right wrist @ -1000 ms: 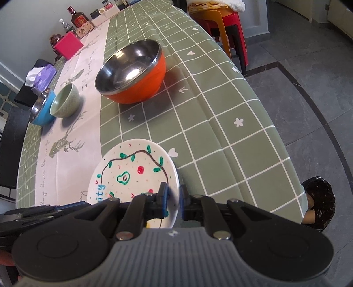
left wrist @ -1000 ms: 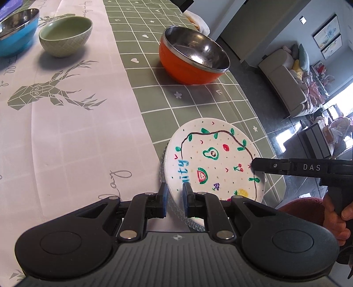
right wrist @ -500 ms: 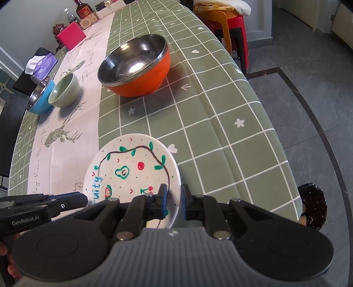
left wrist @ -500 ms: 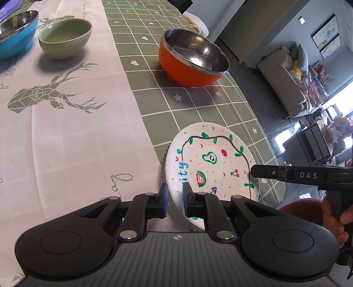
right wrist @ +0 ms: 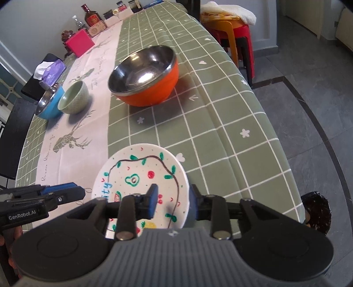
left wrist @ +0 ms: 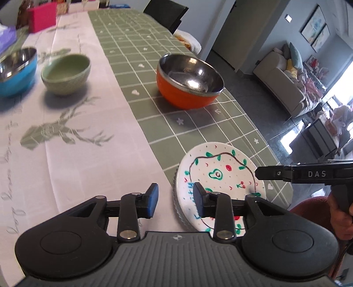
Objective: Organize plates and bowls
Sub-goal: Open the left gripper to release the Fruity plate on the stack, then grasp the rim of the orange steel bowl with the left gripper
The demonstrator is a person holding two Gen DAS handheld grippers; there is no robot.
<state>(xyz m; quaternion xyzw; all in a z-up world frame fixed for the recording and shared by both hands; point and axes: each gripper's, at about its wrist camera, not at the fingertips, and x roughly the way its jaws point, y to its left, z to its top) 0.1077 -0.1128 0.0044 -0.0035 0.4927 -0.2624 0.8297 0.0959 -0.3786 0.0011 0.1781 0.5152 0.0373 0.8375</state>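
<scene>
A white plate with painted fruit (left wrist: pixel 220 170) (right wrist: pixel 141 176) lies on a clear ridged plate (left wrist: pixel 176 198) near the table's front edge. My left gripper (left wrist: pixel 175 199) is open, its jaws astride the plates' left rim. My right gripper (right wrist: pixel 173 199) is open, its jaws astride the painted plate's right rim. An orange steel-lined bowl (left wrist: pixel 189 81) (right wrist: pixel 144 75) stands farther back. A green bowl (left wrist: pixel 66 74) (right wrist: pixel 74 97) and a blue steel-lined bowl (left wrist: pixel 15 71) (right wrist: pixel 49 102) stand side by side at the far left.
The table has a green checked cloth (right wrist: pixel 220 110) with a pale runner (left wrist: pixel 66 143). A pink box (right wrist: pixel 80 43), tissue pack (right wrist: pixel 51 71) and bottles (right wrist: pixel 90 16) stand at the far end. Stacked stools (right wrist: pixel 229 28) stand to the right of the table.
Both grippers have opened and let go of the plates' rims. The plates now rest on the table. Both cameras have tilted up a little.
</scene>
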